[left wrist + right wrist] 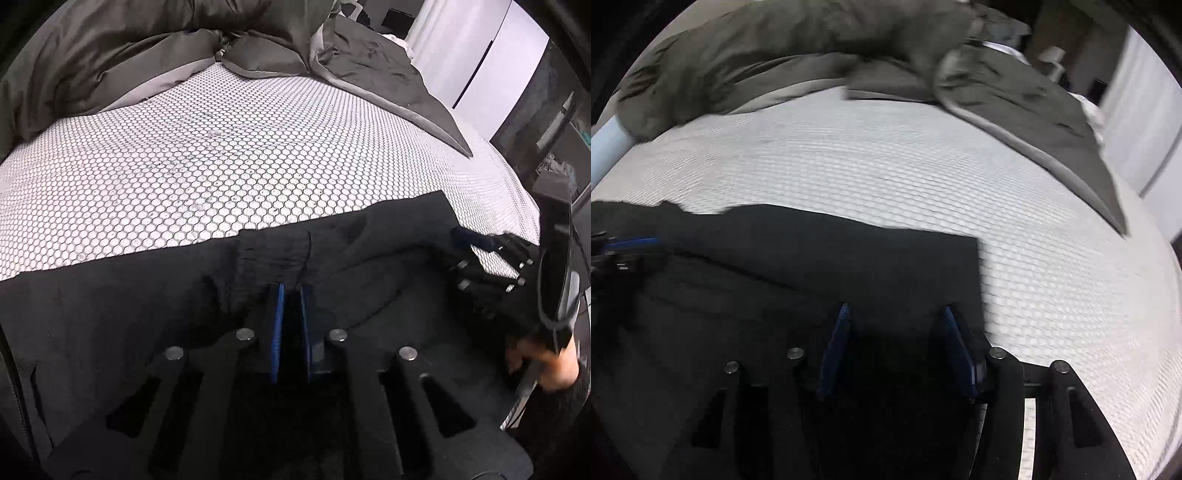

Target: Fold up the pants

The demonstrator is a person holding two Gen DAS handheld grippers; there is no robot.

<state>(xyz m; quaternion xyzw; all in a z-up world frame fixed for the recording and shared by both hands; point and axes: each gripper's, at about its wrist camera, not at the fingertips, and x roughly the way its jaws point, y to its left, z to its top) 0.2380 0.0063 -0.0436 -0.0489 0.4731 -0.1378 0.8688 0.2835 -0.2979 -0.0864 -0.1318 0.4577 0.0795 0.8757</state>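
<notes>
1. Lying flat along the near edge of the bed (258, 155), the black pants (129, 295) spread from nine o'clock to three o'clock in the left wrist view.
2. The left gripper (291, 291) has its blue pads nearly together, pinching a bunched ridge of the pants.
3. The right gripper (895, 314) stands apart over the pants' squared corner (960, 251), clamping nothing.
4. A rumpled grey duvet (129, 48) lies at twelve o'clock.

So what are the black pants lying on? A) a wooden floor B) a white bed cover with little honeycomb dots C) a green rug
B: the black pants lie spread on the white honeycomb-patterned bed cover.
</notes>
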